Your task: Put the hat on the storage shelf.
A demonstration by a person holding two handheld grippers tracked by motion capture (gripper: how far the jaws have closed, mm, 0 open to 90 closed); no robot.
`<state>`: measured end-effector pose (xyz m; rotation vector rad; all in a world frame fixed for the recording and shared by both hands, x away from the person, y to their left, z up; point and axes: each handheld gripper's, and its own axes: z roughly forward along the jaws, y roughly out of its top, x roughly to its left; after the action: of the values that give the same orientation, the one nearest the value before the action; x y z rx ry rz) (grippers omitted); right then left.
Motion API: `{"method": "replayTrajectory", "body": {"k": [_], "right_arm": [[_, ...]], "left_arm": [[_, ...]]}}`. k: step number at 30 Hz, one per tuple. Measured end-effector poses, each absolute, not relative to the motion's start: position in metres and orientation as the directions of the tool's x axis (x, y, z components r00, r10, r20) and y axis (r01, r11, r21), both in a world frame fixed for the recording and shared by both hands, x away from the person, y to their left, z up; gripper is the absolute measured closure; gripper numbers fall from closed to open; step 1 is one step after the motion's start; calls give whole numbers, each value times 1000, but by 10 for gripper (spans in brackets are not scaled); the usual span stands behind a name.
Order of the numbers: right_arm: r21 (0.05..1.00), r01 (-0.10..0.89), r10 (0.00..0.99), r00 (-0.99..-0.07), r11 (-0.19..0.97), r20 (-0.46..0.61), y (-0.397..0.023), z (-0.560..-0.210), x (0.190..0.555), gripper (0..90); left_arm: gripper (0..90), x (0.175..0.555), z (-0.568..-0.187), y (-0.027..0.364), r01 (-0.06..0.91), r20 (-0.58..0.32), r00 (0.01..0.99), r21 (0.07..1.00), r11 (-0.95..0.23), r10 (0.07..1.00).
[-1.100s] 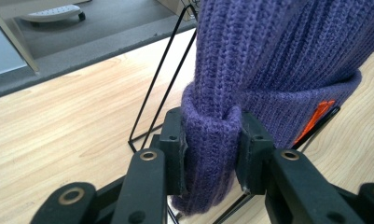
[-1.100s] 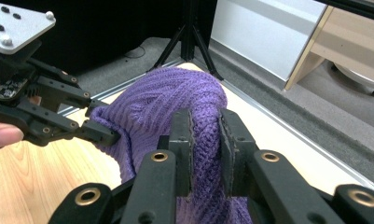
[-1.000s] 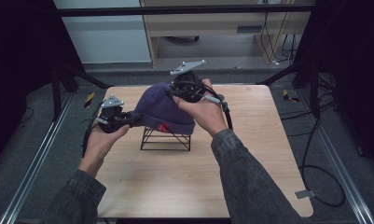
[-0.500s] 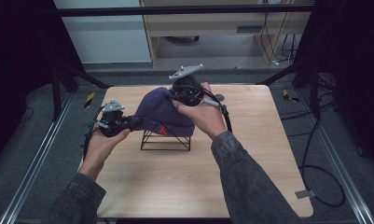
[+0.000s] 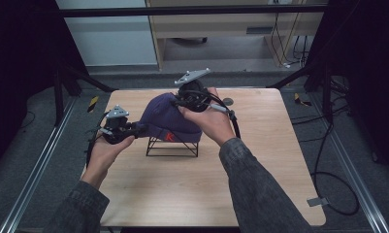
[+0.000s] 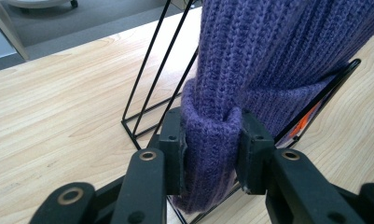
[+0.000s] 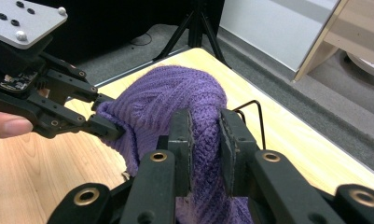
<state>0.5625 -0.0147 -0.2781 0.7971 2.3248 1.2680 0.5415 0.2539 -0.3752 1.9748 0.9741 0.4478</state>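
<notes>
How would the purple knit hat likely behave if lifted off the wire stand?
The hat probably flops: its knit bunches where each tool pinches it. It looks light, draped on a thin stand. Loops might snag the wire.

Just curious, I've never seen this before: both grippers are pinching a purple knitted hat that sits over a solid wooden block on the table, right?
Not a wooden block: the high view shows the purple knitted hat over a black wire stand. The rest holds: left gripper and right gripper both pinch it.

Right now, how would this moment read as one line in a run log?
left tool: shut on hat brim | right tool: shut on hat top | hat: draped over wire stand | stand: on table
</notes>
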Motion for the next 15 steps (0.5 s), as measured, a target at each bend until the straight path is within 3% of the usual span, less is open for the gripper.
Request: {"method": "replayTrajectory", "body": {"k": [15], "right_arm": [[841,308,629,-776,445,-48,-10,-285,561,764]], "left_arm": [[653,539,-385,257,465,-68,653,822,-329,754]]}}
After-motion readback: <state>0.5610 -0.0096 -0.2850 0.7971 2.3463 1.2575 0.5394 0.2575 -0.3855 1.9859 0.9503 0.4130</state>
